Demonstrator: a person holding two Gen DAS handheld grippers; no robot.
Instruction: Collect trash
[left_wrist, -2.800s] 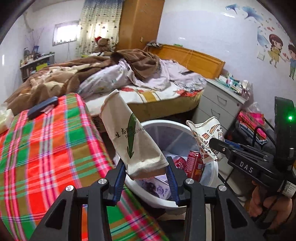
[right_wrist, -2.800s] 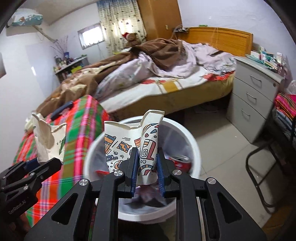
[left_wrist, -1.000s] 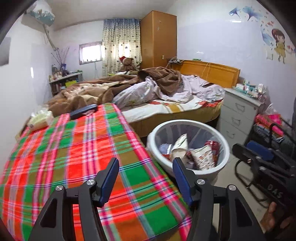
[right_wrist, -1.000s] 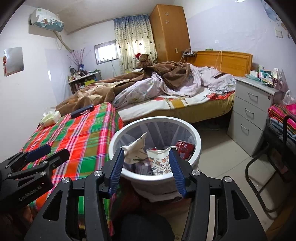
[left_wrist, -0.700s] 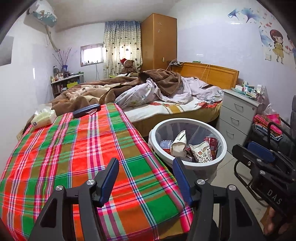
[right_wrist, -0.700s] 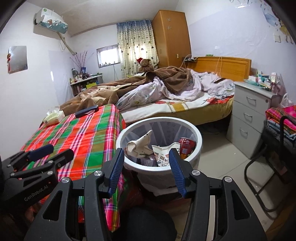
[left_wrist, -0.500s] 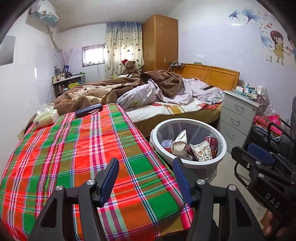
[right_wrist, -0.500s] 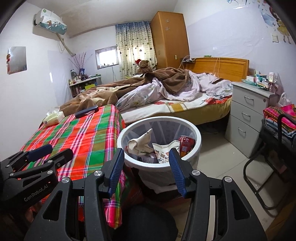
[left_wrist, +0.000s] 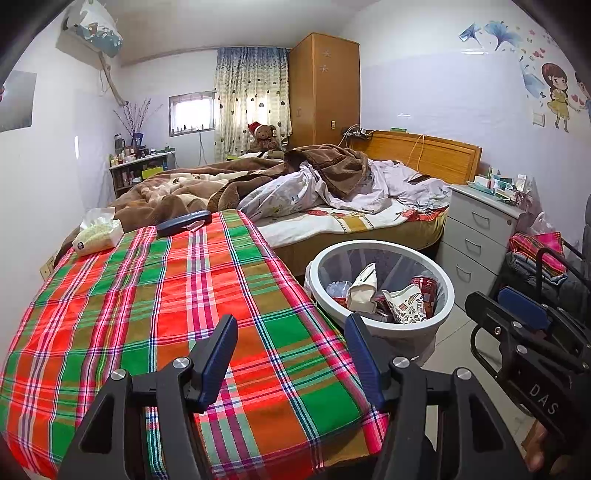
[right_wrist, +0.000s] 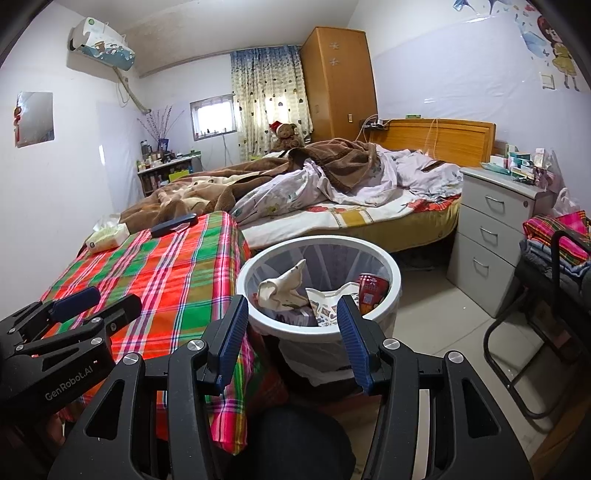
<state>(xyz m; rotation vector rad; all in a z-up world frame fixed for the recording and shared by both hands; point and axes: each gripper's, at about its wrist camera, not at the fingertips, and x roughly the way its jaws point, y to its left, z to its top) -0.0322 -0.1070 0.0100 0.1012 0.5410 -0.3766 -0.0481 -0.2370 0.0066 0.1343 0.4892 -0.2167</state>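
A white round trash bin (left_wrist: 441, 314) stands on the floor between the plaid-covered table (left_wrist: 155, 295) and the bed. In it lie a beige paper bag (left_wrist: 364, 290), a patterned paper cup (left_wrist: 406, 304) and a red can (left_wrist: 424, 288). The bin also shows in the right wrist view (right_wrist: 395, 284), with the bag (right_wrist: 280, 288), cup (right_wrist: 328, 299) and can (right_wrist: 371, 288). My left gripper (left_wrist: 291, 338) is open and empty above the table's near edge. My right gripper (right_wrist: 290, 314) is open and empty, just short of the bin.
A tissue pack (left_wrist: 98, 234) and a dark flat case (left_wrist: 183, 223) lie at the table's far end. A messy bed (left_wrist: 332, 192) is behind, a grey drawer unit (left_wrist: 476, 236) to the right, and a black metal chair with folded clothes (right_wrist: 554, 251) at far right.
Both grippers let go of the paper bag and the cup, which now lie in the bin. Both have pulled back and up, open and empty.
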